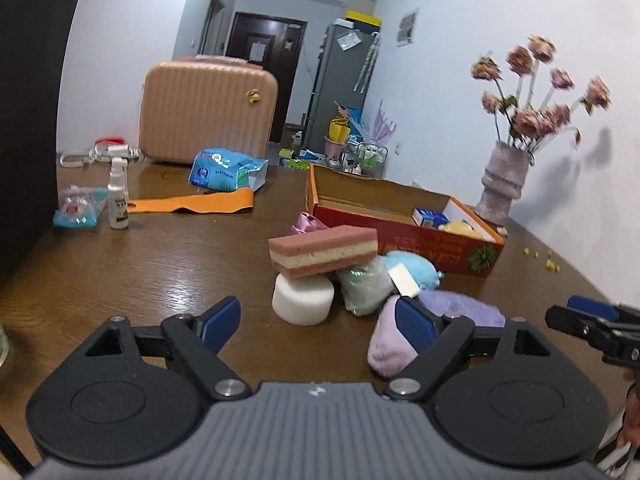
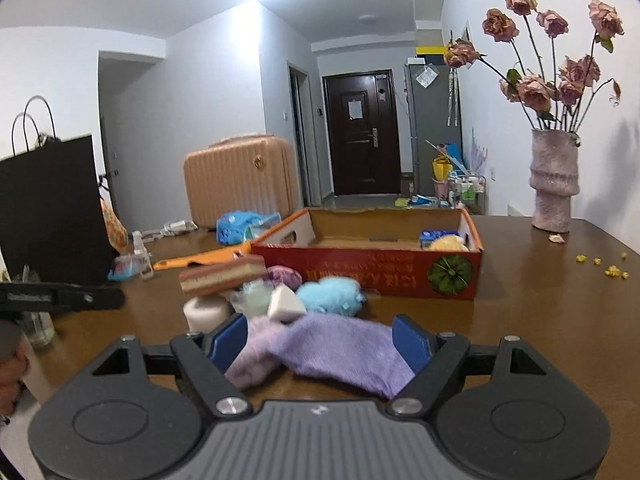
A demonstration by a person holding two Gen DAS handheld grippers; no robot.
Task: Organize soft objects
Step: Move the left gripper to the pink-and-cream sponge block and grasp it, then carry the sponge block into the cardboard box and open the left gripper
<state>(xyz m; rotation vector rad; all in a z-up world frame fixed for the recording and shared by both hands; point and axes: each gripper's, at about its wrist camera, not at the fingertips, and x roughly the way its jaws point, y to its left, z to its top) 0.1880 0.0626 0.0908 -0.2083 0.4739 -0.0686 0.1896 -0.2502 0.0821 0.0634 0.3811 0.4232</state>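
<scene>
My left tongs (image 1: 318,326) hang wide open at the bottom of the left wrist view, holding nothing. Just beyond them, centre frame, the white foam cylinder (image 1: 303,298) stands on the worktop (image 1: 160,264) with the pink layered sponge (image 1: 324,251) resting tilted on top. That stack looks shaky to me: clip the cylinder on the way in and the sponge slides off.

Moving right, a bagged pale-green bundle (image 1: 364,286), a blue plush (image 1: 412,264) and a white wedge (image 1: 404,279) crowd together, touching. A careless close could snag two at once.

Further right, in the right wrist view, my right tongs (image 2: 320,344) are also spread wide, empty, with the purple fuzzy cloth (image 2: 340,350) lying between the pads, not yet pinched. It's floppy; grab only an edge and I reckon it drags or slips free.

Behind the pile, right of centre, sits the red box (image 2: 368,272), a yellow soft thing already inside, with its near wall ready to catch a low carry.
</scene>
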